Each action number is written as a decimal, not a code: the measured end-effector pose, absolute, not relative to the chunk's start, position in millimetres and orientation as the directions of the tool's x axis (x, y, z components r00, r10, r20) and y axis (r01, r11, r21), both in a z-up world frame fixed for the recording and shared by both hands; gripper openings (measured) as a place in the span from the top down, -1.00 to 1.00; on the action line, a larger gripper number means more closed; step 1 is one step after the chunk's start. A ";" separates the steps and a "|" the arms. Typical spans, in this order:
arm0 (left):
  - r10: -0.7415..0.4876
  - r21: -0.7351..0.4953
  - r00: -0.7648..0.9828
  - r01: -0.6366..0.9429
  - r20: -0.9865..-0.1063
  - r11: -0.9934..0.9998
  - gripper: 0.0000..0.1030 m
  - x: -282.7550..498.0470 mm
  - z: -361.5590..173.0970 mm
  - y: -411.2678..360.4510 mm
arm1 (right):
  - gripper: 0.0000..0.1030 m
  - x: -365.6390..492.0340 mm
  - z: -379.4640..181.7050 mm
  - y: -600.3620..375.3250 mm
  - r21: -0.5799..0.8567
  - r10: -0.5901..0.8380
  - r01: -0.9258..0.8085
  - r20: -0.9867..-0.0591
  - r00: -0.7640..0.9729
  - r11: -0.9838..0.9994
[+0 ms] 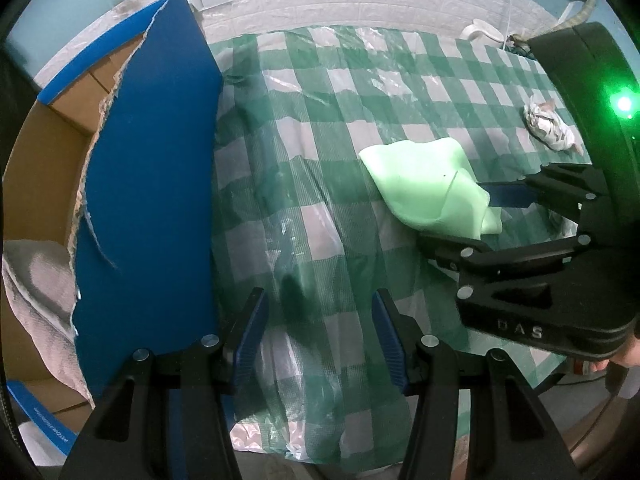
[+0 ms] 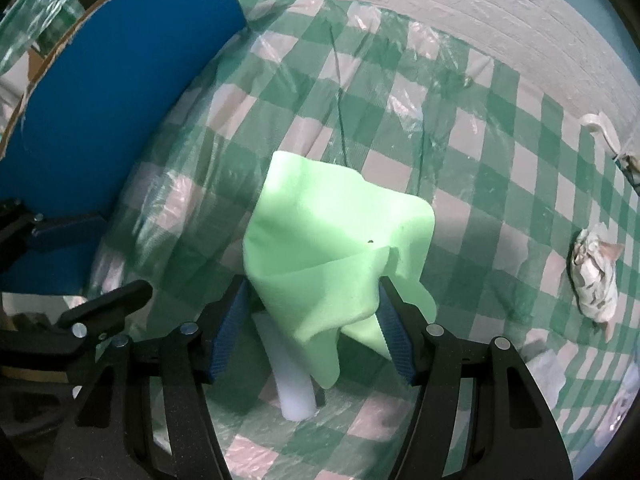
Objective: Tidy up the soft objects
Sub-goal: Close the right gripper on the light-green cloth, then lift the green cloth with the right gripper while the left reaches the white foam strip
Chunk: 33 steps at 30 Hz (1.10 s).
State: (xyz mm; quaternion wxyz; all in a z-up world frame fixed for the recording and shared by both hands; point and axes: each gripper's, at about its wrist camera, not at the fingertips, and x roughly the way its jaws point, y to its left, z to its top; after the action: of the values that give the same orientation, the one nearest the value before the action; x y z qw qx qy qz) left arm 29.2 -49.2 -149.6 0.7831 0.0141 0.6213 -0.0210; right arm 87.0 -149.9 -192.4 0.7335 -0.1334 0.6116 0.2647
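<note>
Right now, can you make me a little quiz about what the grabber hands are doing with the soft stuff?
1. True or false: the left gripper holds a cloth.
2. What colour is the cloth between the right gripper's fingers?
3. Where does the crumpled white cloth lie: A in the box, B on the checked tablecloth?

Key: 1 false; 2 light green; 3 B.

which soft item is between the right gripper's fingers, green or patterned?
The plain light green cloth, draped between the right gripper fingers. The white patterned bundle lies apart on the checked tablecloth.
</note>
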 end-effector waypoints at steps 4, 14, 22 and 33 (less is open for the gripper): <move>-0.019 -0.007 0.222 0.053 -0.975 0.999 -0.06 29.5 -149.7 -48.8 | 0.50 91.9 -195.3 -157.7 0.166 0.248 -0.522 -0.965 0.091 0.837; -0.021 -0.009 0.236 0.055 -0.972 0.998 -0.17 31.1 -146.0 -54.5 | 0.74 98.2 -181.5 -183.3 0.217 0.299 -0.443 -0.946 0.125 0.870; -0.024 -0.004 0.241 0.085 -0.970 0.996 -0.17 31.6 -145.3 -74.1 | 0.74 96.3 -169.8 -212.7 0.202 0.285 -0.387 -0.943 0.172 0.900; -0.059 -0.033 0.223 0.117 -0.973 0.993 -0.27 47.7 -147.2 -117.5 | 0.74 86.8 -153.0 -258.9 0.184 0.261 -0.309 -0.938 0.230 0.933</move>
State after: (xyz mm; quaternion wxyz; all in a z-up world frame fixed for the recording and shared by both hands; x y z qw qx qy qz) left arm 47.7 -117.5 -147.2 0.7818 0.0233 0.6206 -0.0561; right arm 86.8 -258.9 -153.0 0.7838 -0.0201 0.5934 0.1818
